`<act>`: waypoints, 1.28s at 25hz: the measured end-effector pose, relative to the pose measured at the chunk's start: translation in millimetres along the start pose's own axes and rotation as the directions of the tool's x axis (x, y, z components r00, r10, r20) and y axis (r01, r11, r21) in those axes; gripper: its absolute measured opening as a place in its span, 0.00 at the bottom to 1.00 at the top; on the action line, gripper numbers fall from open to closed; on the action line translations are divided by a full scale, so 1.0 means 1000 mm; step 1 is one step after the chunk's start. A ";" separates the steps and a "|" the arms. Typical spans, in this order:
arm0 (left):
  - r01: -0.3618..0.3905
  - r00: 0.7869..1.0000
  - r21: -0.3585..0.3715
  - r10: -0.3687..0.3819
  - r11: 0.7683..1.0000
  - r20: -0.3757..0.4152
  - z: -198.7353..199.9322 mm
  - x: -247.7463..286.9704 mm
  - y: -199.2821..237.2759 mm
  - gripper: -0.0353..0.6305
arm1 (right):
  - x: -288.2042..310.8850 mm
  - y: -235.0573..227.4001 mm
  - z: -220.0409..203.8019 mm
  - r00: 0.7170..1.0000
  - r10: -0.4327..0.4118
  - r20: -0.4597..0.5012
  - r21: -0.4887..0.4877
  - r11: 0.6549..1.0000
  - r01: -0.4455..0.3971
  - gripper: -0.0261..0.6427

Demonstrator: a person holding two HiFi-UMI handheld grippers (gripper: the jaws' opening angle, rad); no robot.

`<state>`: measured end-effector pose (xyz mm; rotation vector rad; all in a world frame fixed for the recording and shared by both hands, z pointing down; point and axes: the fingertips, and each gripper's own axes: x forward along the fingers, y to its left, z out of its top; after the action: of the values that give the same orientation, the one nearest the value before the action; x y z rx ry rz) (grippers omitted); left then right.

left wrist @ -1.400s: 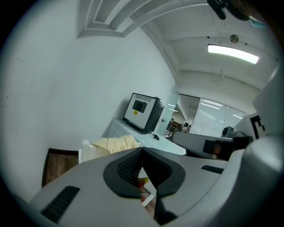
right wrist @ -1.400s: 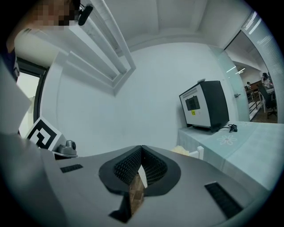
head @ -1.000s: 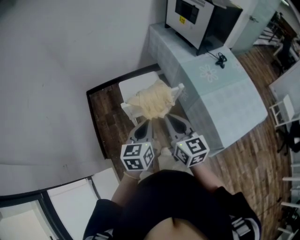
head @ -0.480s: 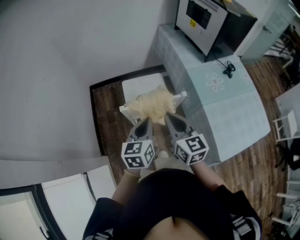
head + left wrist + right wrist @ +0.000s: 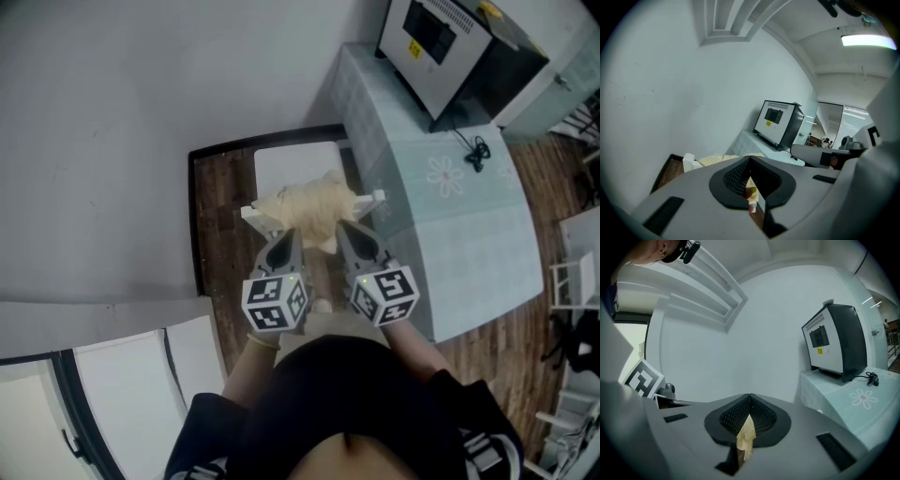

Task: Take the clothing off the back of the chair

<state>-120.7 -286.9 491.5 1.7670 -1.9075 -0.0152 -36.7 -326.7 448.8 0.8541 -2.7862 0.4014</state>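
A cream knitted garment (image 5: 314, 208) is draped over the back of a white chair (image 5: 255, 217). Both grippers point at its near edge from just behind the chair. My left gripper (image 5: 290, 236) is shut and my right gripper (image 5: 343, 230) is shut, side by side. In the left gripper view the garment (image 5: 723, 160) and a white chair post (image 5: 689, 162) lie just beyond the shut left gripper (image 5: 750, 158). In the right gripper view a strip of cream checked fabric (image 5: 746, 434) shows below the shut right gripper (image 5: 750, 395). Neither holds the cloth.
A table under a pale blue cloth (image 5: 450, 234) stands right of the chair, carrying a black-and-white oven (image 5: 459, 52) with a cable. A grey wall (image 5: 112, 141) runs on the left. Dark wood floor with a black-edged frame (image 5: 193, 225) surrounds the chair.
Both grippers have moved forward and slightly down toward the chair back, still shut. The garment stays draped on the chair.
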 end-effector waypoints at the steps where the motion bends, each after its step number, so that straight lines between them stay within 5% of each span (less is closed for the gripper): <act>1: -0.010 1.000 -0.002 0.010 1.000 0.000 -0.001 0.002 0.002 0.05 | 0.002 -0.003 -0.002 1.000 0.000 -0.004 0.001 1.000 0.000 0.06; 21: -0.128 0.990 -0.012 0.127 0.992 -0.057 -0.038 0.042 0.038 0.07 | 0.043 -0.057 -0.060 0.990 -0.027 -0.142 -0.021 0.999 0.024 0.06; 24: -0.131 0.989 -0.007 0.130 0.991 -0.067 -0.045 0.049 0.044 0.19 | 0.050 -0.063 -0.068 0.987 -0.030 -0.157 -0.018 0.999 0.028 0.10; 27: -0.135 0.988 0.006 0.135 0.991 -0.069 -0.051 0.055 0.049 0.33 | 0.055 -0.068 -0.075 0.984 -0.037 -0.173 -0.008 0.999 0.037 0.24; 32: -0.142 0.987 0.002 0.142 0.990 -0.081 -0.059 0.067 0.054 0.42 | 0.063 -0.080 -0.087 0.976 -0.073 -0.206 -0.006 0.997 0.073 0.37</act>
<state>-148.2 -320.8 586.0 1.6004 -1.9689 0.1024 -32.3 -395.4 563.4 0.8597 -2.5570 0.4519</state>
